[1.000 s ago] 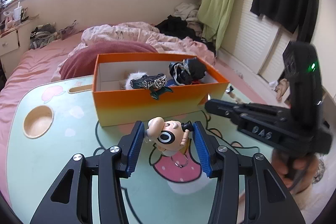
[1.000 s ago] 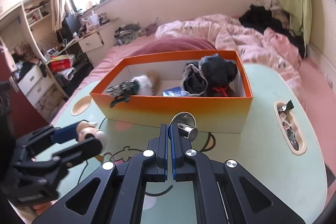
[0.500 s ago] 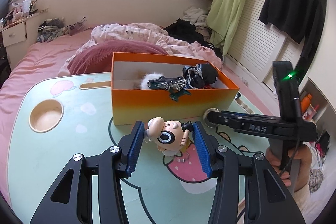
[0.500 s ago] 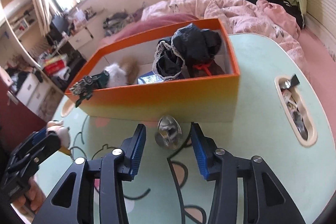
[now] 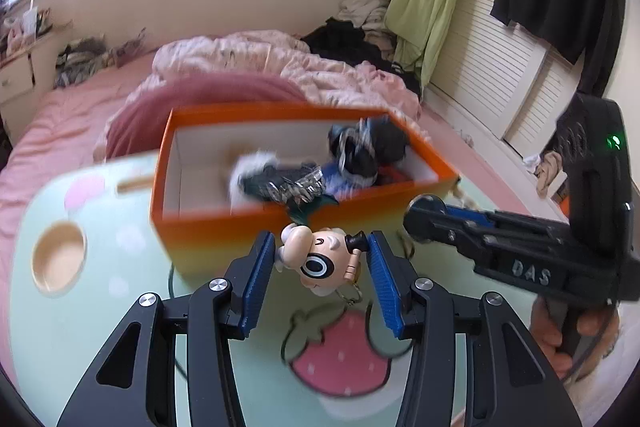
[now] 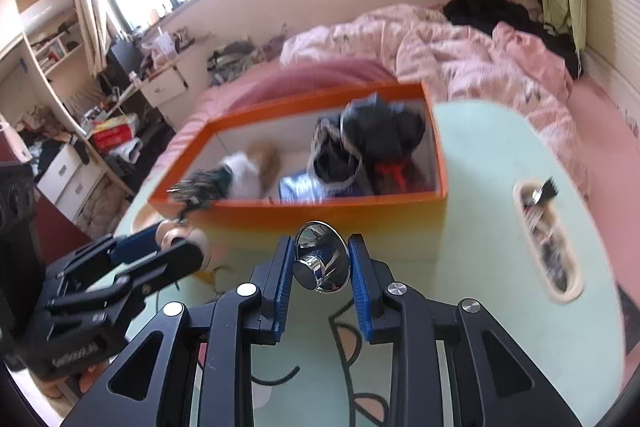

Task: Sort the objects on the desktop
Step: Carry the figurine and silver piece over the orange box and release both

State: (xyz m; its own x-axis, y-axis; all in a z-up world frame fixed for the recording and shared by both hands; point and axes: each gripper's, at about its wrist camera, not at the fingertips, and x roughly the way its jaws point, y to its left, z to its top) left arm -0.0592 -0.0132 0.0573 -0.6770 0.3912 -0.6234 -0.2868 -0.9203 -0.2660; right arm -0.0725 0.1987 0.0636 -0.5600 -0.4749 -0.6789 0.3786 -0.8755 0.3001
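Over a pastel worktop (image 5: 100, 327), the left hand-held gripper (image 5: 320, 261) is holding a cartoon keychain figure (image 5: 318, 261) clamped between its blue pads, just before the orange box (image 5: 280, 223). The right hand-held gripper (image 6: 320, 267), which half a second ago stood wide around a shiny metal knob (image 6: 320, 261) resting on the worktop, is now closing on it, pads at its rim. Both pieces appear lifted and bound for the half-filled box.
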